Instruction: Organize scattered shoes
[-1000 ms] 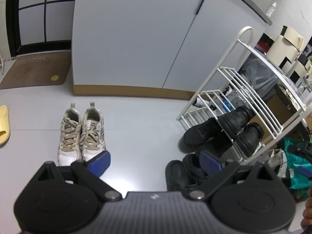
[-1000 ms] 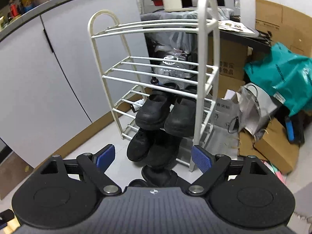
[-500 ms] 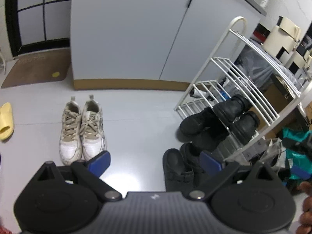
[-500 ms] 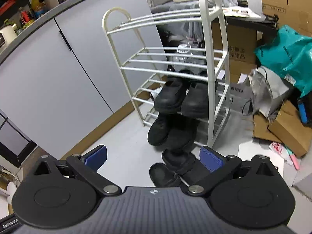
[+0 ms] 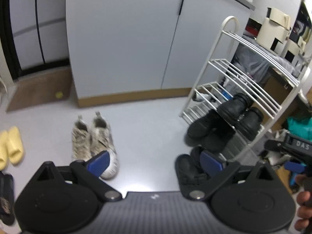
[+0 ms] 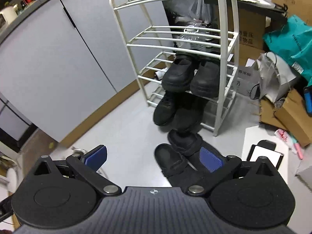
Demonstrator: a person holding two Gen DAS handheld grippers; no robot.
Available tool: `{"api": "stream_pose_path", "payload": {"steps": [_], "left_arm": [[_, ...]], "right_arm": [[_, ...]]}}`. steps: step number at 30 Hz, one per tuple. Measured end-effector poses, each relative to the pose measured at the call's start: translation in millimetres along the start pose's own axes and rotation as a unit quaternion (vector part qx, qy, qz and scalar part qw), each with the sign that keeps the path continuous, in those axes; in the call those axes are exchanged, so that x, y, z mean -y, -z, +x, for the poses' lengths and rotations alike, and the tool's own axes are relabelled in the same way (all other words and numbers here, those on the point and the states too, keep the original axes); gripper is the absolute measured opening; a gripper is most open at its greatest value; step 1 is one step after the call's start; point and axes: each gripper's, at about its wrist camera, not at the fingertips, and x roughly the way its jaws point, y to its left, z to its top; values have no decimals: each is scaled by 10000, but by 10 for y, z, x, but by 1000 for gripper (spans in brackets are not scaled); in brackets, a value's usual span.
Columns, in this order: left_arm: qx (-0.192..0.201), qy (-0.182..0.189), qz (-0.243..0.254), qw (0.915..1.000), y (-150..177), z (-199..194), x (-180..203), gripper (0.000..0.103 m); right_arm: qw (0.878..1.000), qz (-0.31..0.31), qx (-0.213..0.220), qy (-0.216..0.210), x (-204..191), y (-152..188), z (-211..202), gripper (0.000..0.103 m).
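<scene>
- While both grippers hang over the floor with nothing between their pads, part of the footwear already sits on the white shoe rack (image 6: 226, 44).
- Left gripper (image 5: 154, 162): jaws spread wide, empty, aimed at bare floor between the sneakers and the rack.
- Right gripper (image 6: 154, 156): jaws spread wide, empty, pointing toward the rack's foot.
- On the rack: black chunky pair (image 6: 192, 76) side by side on a lower shelf; black sneaker pair (image 6: 175, 111) on the bottom tier, toes poking out past the front edge.
- Upper shelves of the rack look free of shoes.
- On the floor: black clogs (image 6: 175, 154) just in front of the rack, one lying partly over the other, not lined up.
- White-beige sneakers (image 5: 93, 138) stand neatly paired but well apart from the rack.
- Yellow slides (image 5: 10, 146) paired at the far left edge; another dark pair (image 5: 5, 193) at the lower left corner, blurred, type unclear.
- Judgement: partway at best. Two pairs racked; four pairs on the floor would need shelving if the rack is the goal.
- Blur in the left wrist view suggests motion; target not settled by the pictures.
</scene>
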Motion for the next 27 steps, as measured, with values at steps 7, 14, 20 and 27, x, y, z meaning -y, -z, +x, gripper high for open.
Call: {"api": "stream_pose_path", "payload": {"steps": [7, 14, 20, 27], "left_arm": [[-275, 122, -294, 9991, 46, 222, -255, 101], [-453, 41, -776, 9959, 26, 318, -590, 101], [-448, 149, -903, 9948, 10, 288, -689, 101], [-443, 320, -880, 9946, 25, 240, -662, 101]], "right_arm": [[9992, -293, -249, 58, -227, 89, 171, 103], [9973, -576, -444, 110, -401, 181, 310, 103], [9960, -699, -552, 44, -528, 251, 365, 103], [9952, -756, -615, -41, -635, 300, 364, 103]]}}
